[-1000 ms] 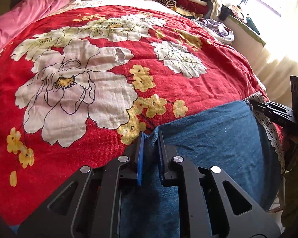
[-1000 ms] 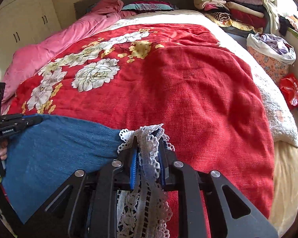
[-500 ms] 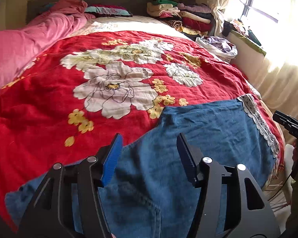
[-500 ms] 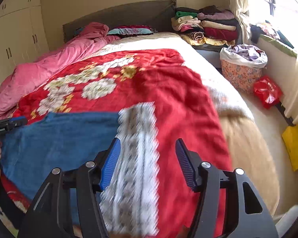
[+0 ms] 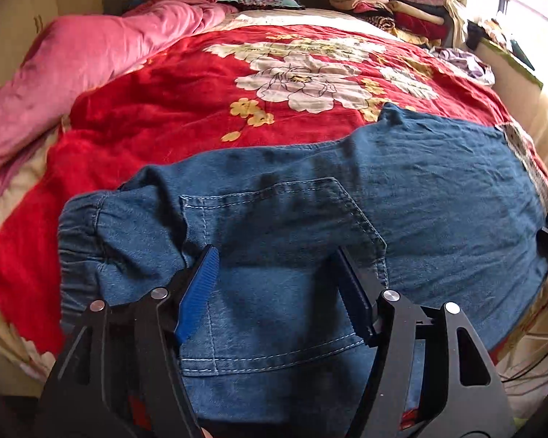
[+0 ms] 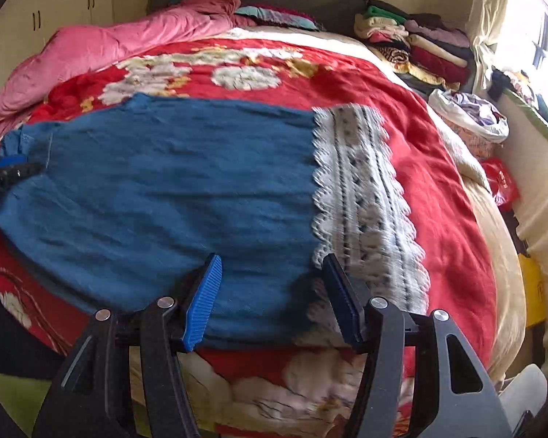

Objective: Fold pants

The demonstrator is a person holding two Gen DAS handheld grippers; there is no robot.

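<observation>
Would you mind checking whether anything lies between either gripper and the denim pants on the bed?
Nothing visible does. The denim pants lie spread on the red floral blanket, with bare fabric directly below the left gripper, whose jaws are opening with nothing between them, and the open right gripper near the lace hem.

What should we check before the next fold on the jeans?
1. Left gripper free of the cloth: ok, jaws opening, nothing pinched.
2. Right gripper free: ok, open.
3. Jeans lie flat on the red blanket: ok, slight bunching at the waistband.
4. Lace hem spread out: ok, though blurred.
5. Layers underneath lined up: cannot tell.
</observation>
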